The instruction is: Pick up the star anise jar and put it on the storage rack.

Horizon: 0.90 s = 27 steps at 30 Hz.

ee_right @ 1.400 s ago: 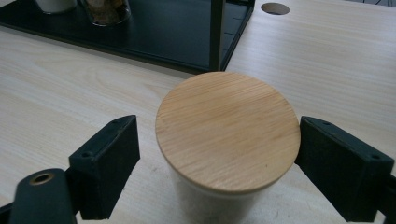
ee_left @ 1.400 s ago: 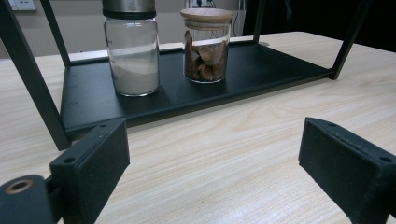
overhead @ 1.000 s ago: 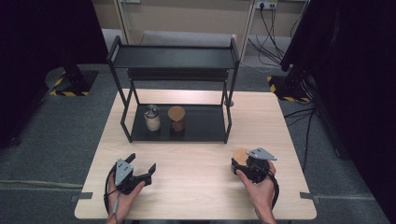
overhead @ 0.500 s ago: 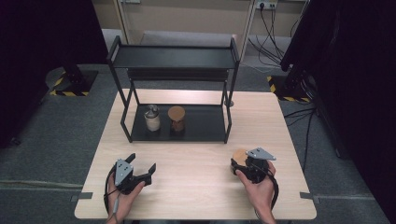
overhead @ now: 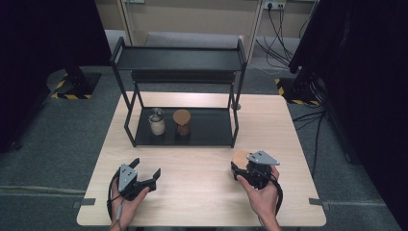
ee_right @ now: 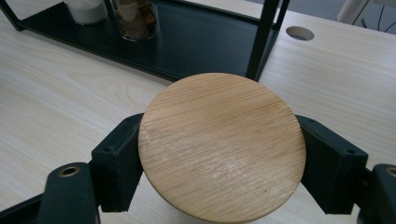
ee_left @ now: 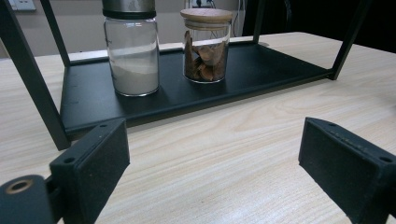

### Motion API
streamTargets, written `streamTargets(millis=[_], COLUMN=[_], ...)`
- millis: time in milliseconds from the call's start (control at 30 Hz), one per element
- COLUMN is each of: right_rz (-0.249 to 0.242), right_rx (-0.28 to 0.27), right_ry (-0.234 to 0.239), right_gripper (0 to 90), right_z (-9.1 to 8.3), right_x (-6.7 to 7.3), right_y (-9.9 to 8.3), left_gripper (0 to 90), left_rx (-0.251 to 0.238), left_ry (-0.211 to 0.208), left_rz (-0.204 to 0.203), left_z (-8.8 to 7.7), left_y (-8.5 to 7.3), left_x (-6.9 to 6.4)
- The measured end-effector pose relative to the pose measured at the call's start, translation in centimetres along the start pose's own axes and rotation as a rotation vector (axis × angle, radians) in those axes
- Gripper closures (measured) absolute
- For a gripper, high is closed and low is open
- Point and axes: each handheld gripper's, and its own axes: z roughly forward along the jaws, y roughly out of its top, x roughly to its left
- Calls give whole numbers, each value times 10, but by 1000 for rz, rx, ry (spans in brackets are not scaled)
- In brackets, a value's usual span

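Two black fingers (ee_right: 116, 163) clamp either side of a round bamboo lid (ee_right: 222, 144) above the pale wooden bench (ee_right: 60, 98), with a black metal shelf rack (ee_right: 205, 42) behind.

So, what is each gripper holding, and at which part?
Right gripper: a round wooden lid, clamped by its opposite edges. Left gripper: nothing, jaws open.

A round wooden lid (ee_right: 222, 147) (pale bamboo, fine straight grain, flat face up) tops a jar whose body is hidden beneath it. It is clamped at opposite sides of its rim between the right gripper (ee_right: 219, 154) pads, near the tabletop (overhead: 202, 187) front right corner.
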Motion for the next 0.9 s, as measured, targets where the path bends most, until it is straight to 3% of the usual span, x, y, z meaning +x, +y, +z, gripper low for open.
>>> streamTargets(millis=[900], right_rz=[-32], right_rx=[-34], right_ry=[39], right_gripper=[241], right_z=[21], right_x=[24], right_y=[40], left_gripper=[80], left_rx=[0], left_ry=[-2], left_rz=[2], left_z=[0], left_y=[0], left_x=[0])
